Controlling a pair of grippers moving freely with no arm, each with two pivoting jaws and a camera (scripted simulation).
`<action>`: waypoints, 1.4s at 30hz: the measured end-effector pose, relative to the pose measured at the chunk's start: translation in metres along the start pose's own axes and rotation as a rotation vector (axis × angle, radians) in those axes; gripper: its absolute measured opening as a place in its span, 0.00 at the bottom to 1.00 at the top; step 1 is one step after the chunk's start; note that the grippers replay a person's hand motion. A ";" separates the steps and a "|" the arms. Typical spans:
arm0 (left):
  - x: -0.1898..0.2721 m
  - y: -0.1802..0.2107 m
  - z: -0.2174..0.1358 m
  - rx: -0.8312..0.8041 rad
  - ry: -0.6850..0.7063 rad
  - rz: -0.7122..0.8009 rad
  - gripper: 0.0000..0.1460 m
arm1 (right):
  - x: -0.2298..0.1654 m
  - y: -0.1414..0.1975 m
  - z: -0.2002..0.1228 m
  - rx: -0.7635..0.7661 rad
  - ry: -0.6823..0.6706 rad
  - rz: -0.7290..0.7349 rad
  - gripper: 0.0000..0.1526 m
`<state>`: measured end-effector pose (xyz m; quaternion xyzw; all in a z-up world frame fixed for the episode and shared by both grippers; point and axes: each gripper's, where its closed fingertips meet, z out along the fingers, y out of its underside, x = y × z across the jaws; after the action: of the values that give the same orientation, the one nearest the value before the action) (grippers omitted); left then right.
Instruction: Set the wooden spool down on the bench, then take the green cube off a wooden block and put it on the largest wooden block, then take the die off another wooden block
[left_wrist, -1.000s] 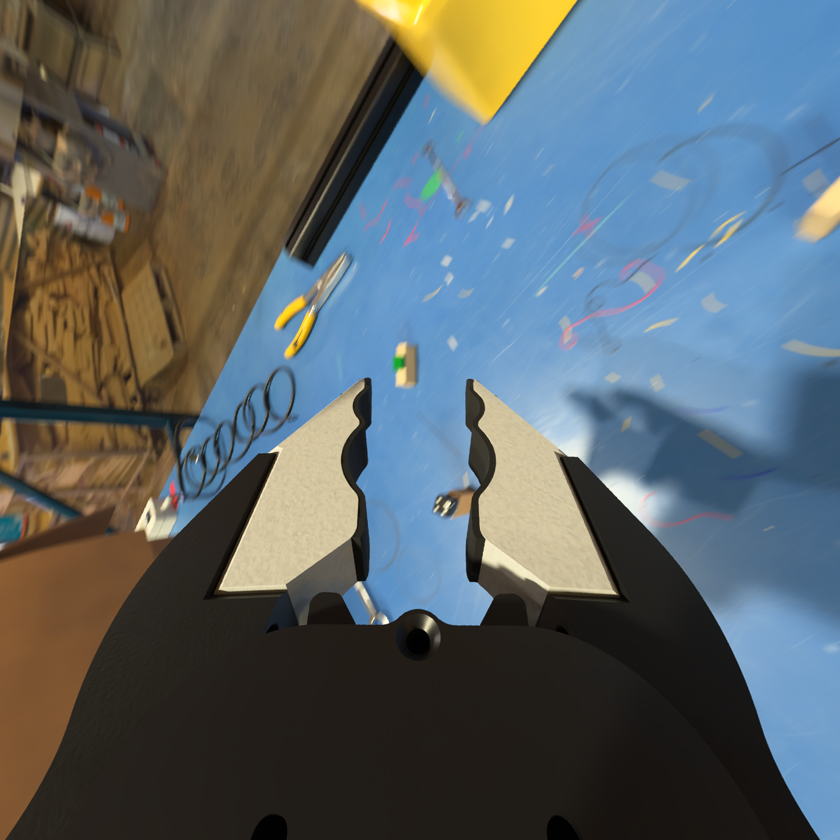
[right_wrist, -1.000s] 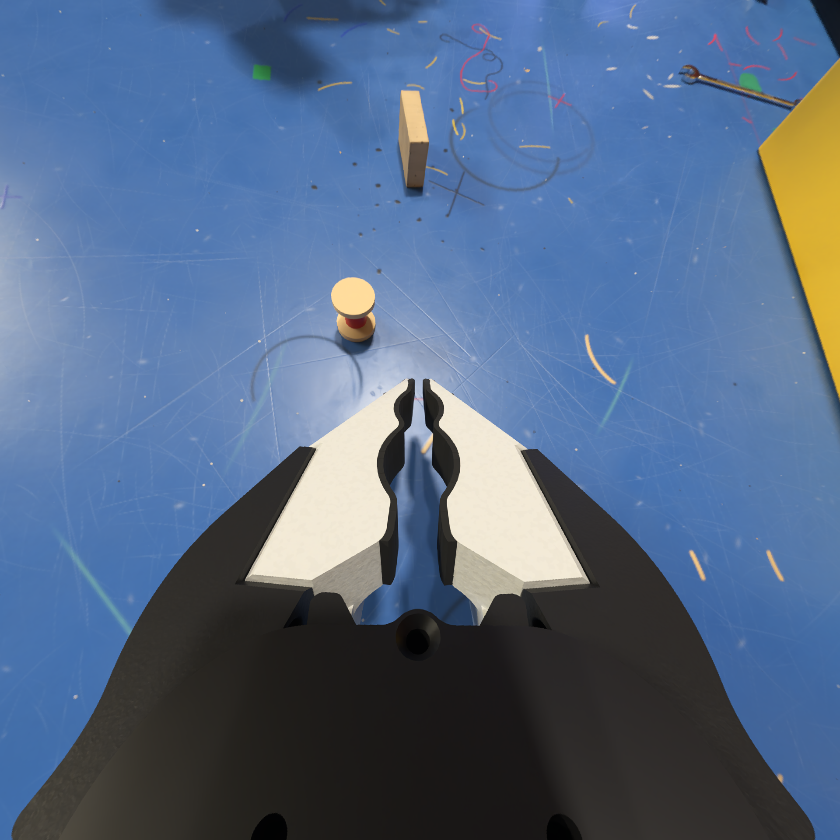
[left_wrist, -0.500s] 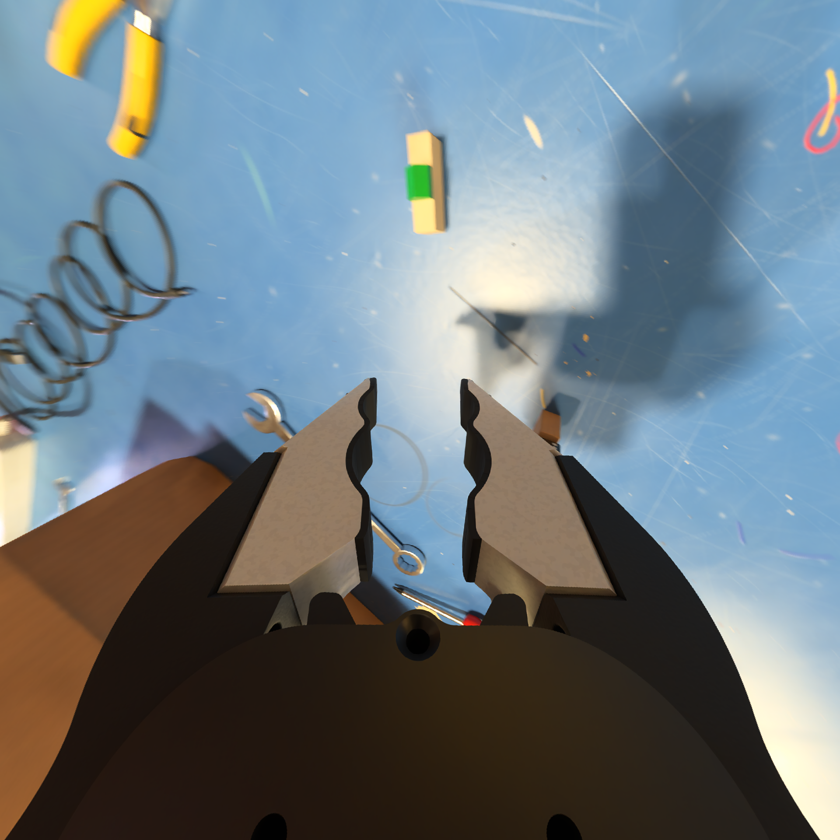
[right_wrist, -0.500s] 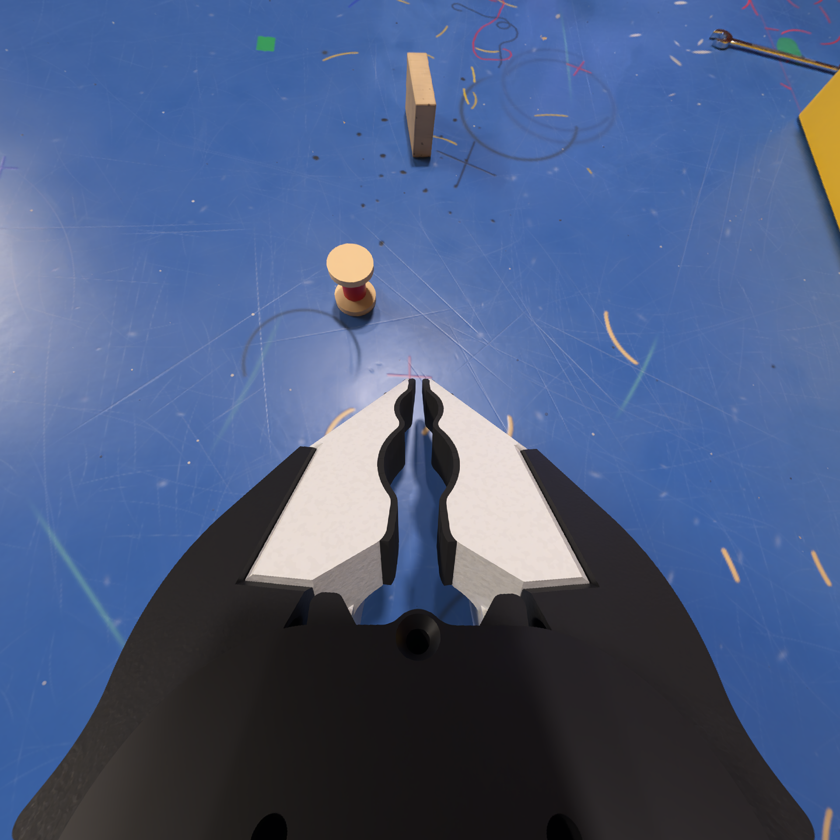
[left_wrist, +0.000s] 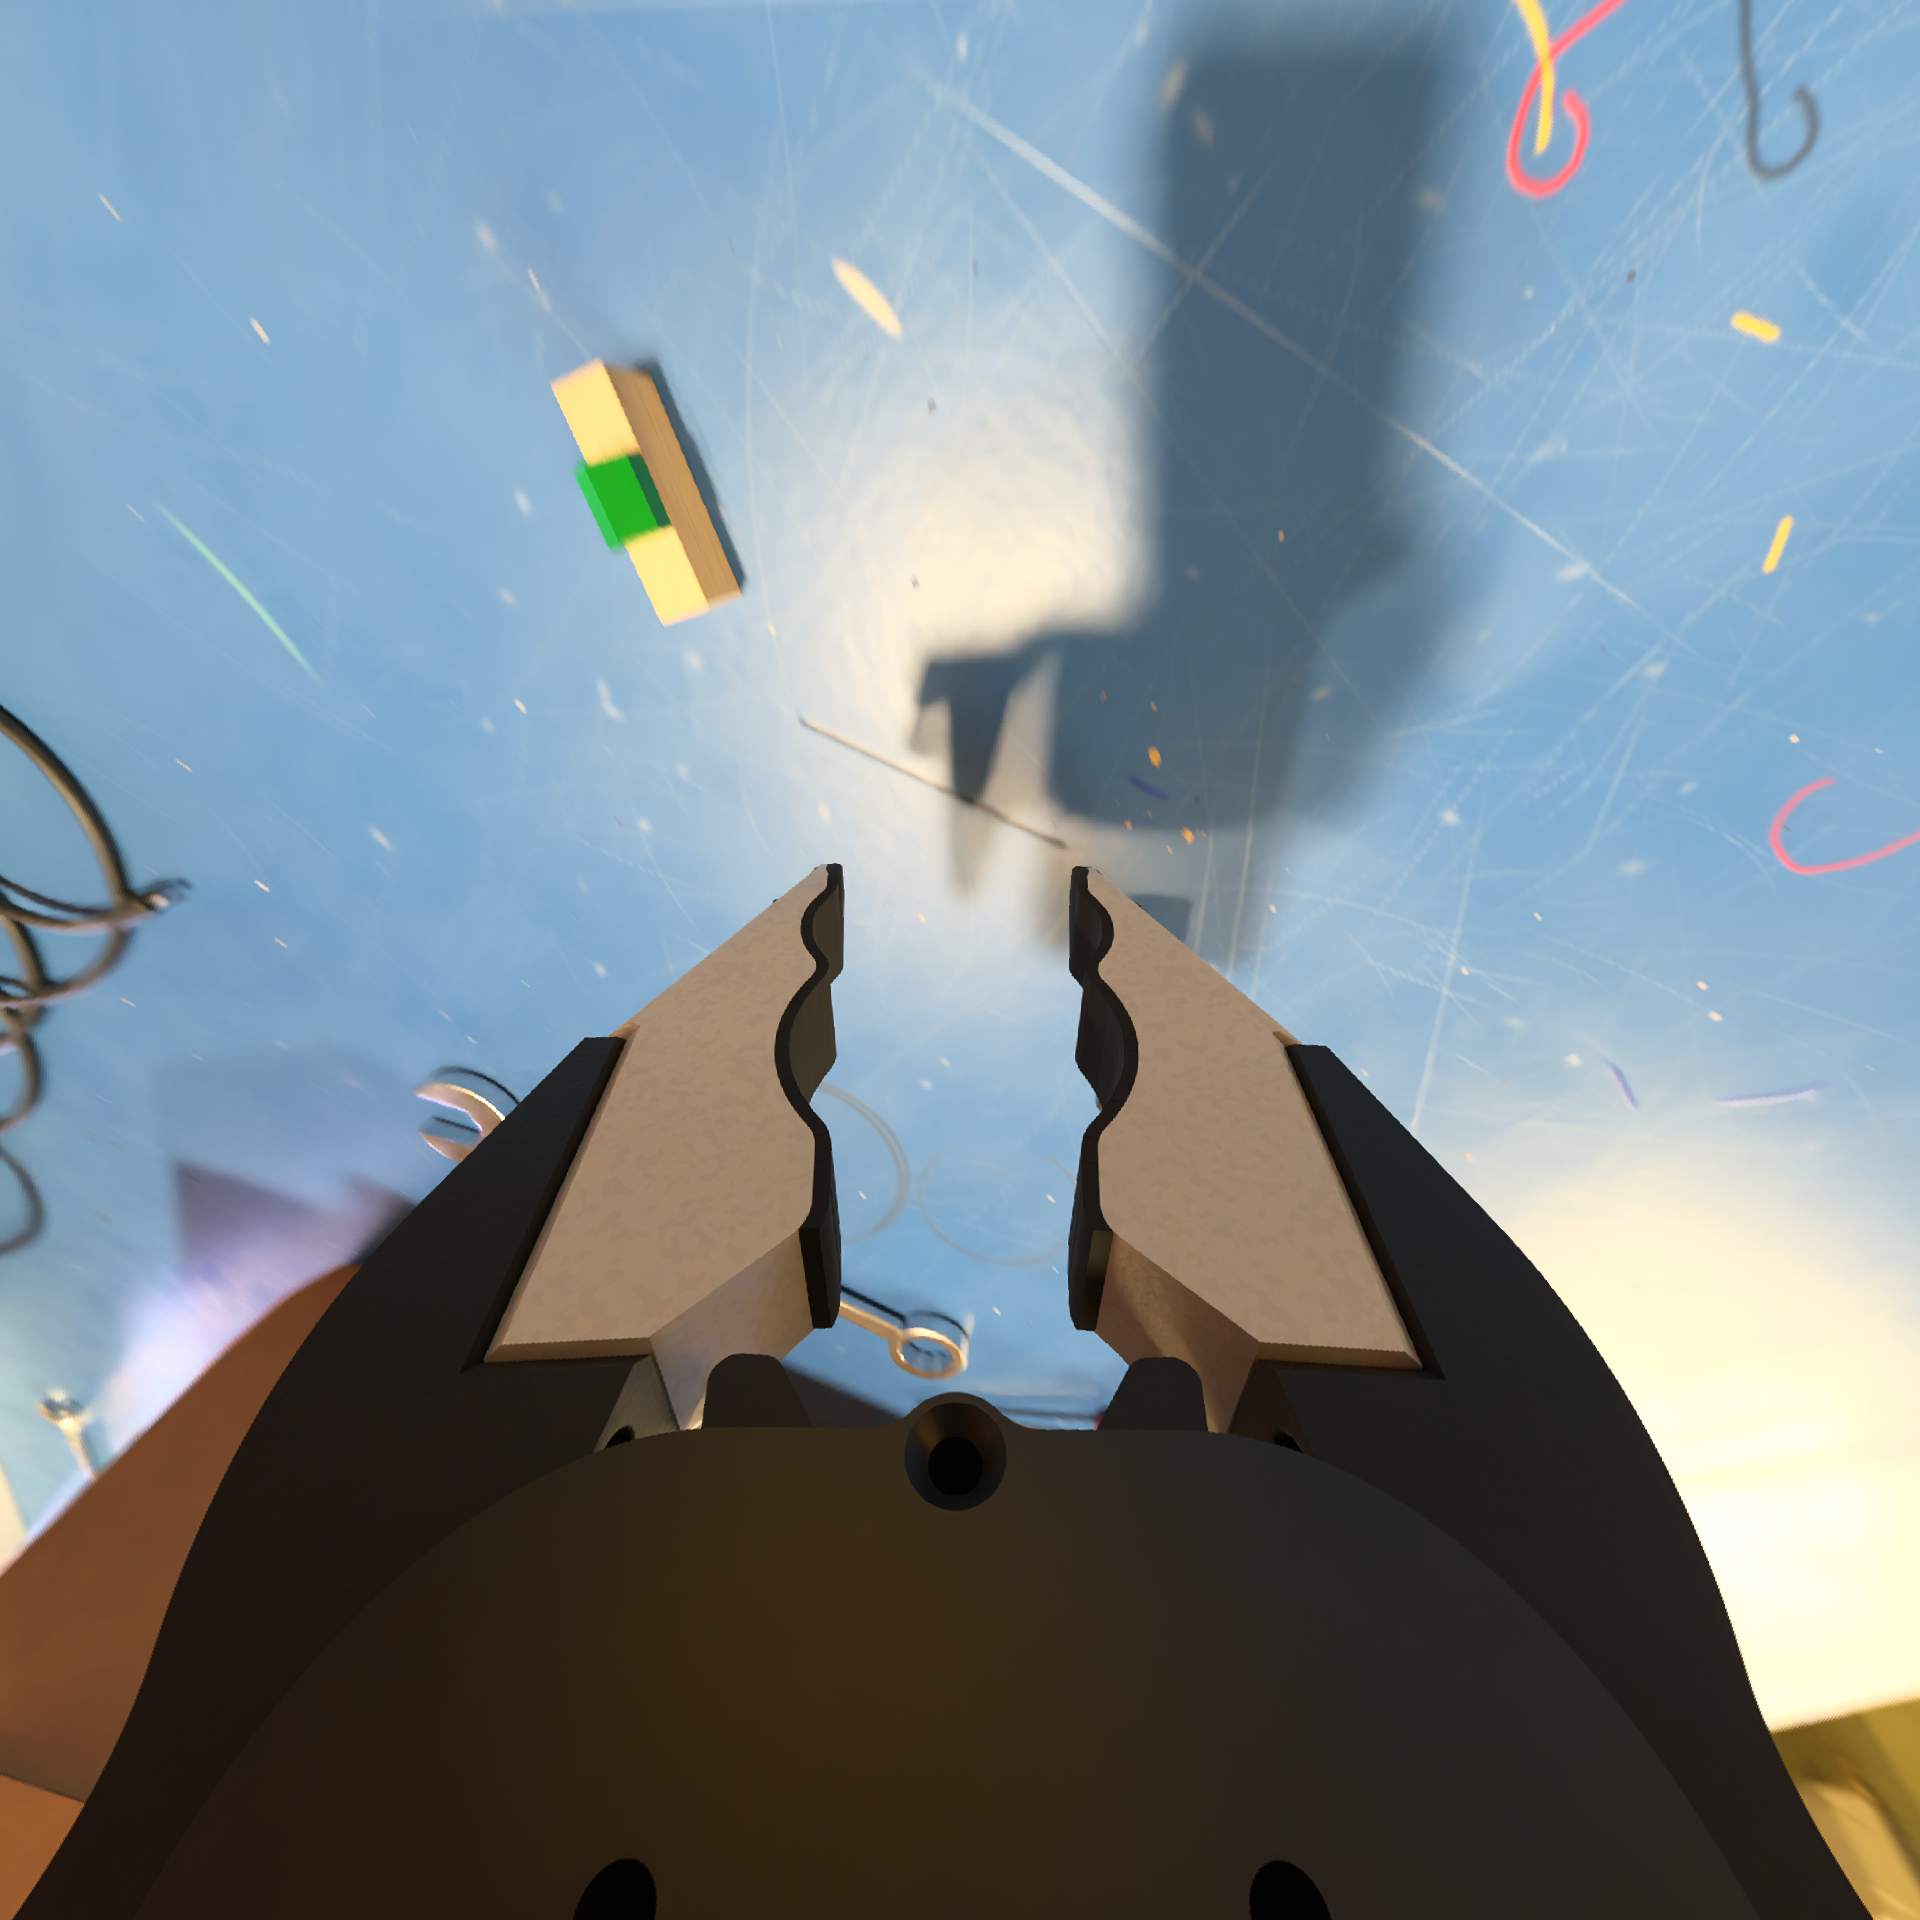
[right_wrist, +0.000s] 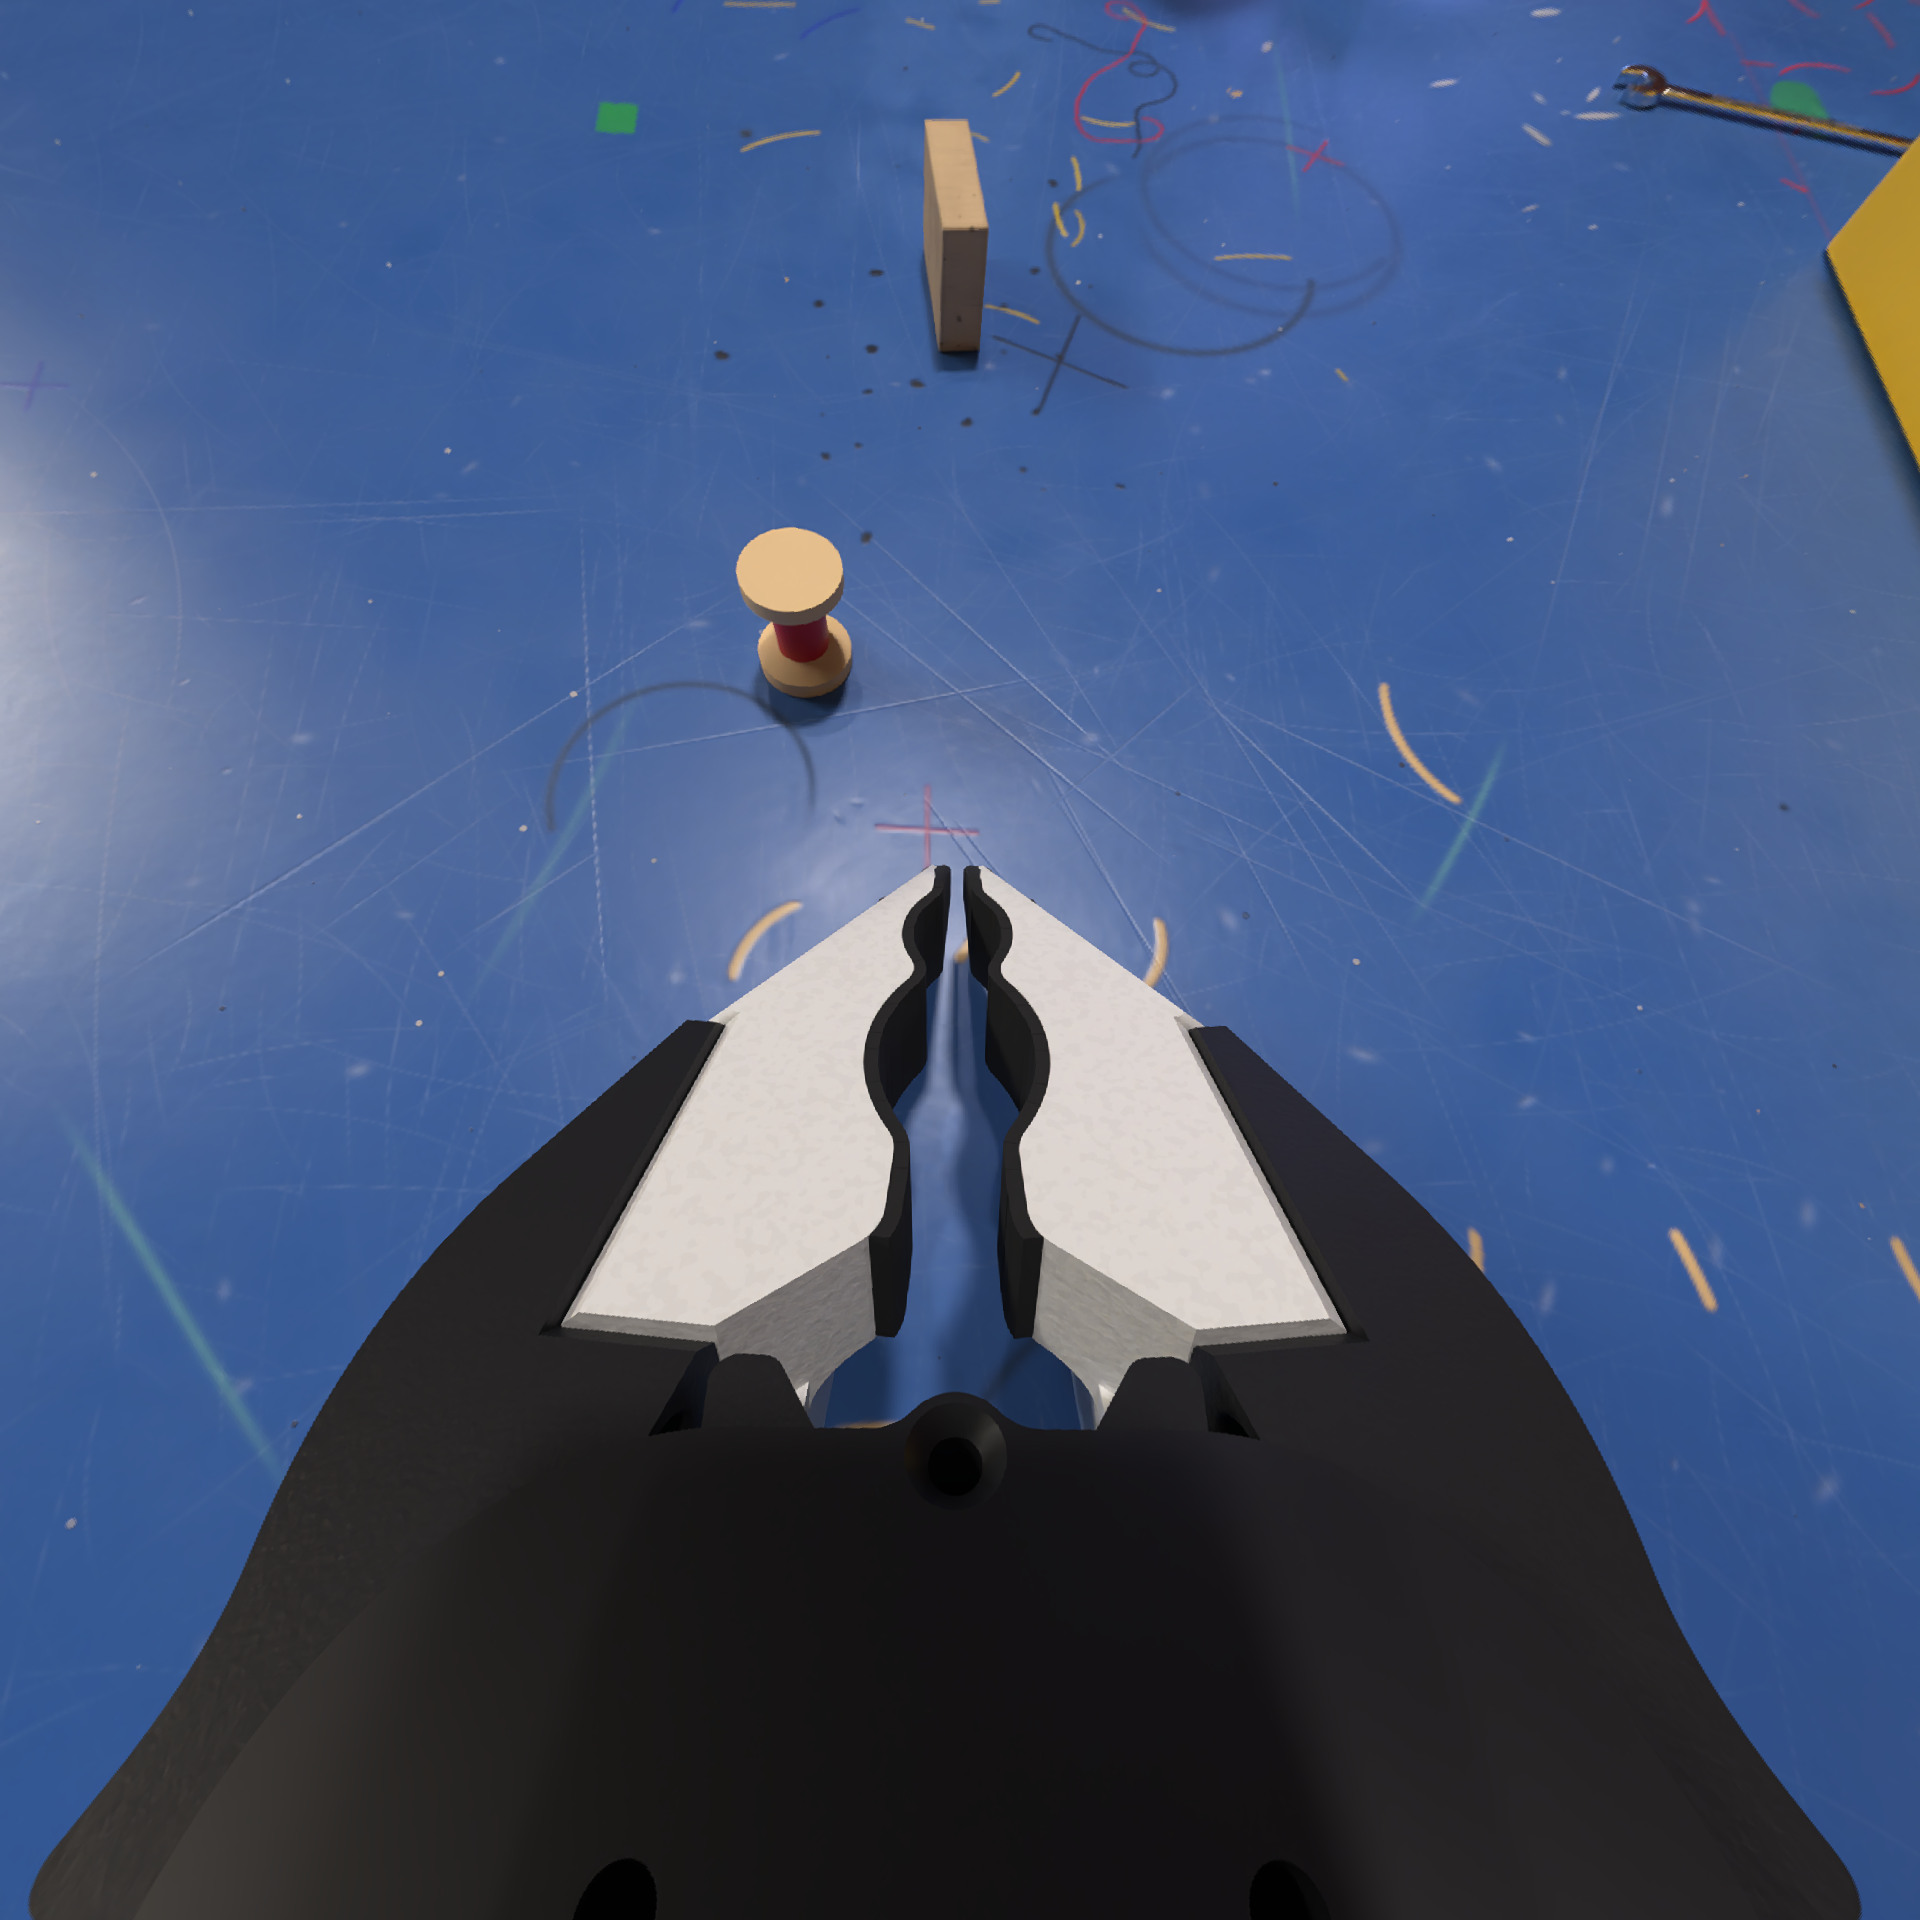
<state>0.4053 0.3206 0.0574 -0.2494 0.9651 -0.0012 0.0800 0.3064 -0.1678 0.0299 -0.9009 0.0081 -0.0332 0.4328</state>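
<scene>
One wooden spool (right_wrist: 795, 613), one green cube (left_wrist: 621, 503), two wooden blocks (left_wrist: 649, 490) (right_wrist: 956, 234).

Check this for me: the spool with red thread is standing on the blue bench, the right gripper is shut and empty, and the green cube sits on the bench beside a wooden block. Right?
One detail is off. In the left wrist view the green cube sits on the wooden block, not beside it on the bench. The rest holds: the right wrist view shows the spool standing upright and the right gripper shut and empty.
</scene>
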 end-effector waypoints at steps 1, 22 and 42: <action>-0.002 -0.006 0.000 0.025 -0.022 0.022 0.30 | 0.001 0.000 -0.001 0.008 0.002 0.003 0.01; -0.039 -0.028 0.042 0.102 0.070 -0.170 0.34 | 0.016 0.009 0.001 0.014 0.036 0.053 0.01; -0.061 -0.048 0.039 0.244 0.044 -0.325 0.37 | 0.011 0.009 -0.003 0.010 0.030 0.027 0.01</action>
<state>0.4868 0.3094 0.0299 -0.3903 0.9064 -0.1362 0.0874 0.3177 -0.1762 0.0252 -0.8978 0.0268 -0.0408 0.4377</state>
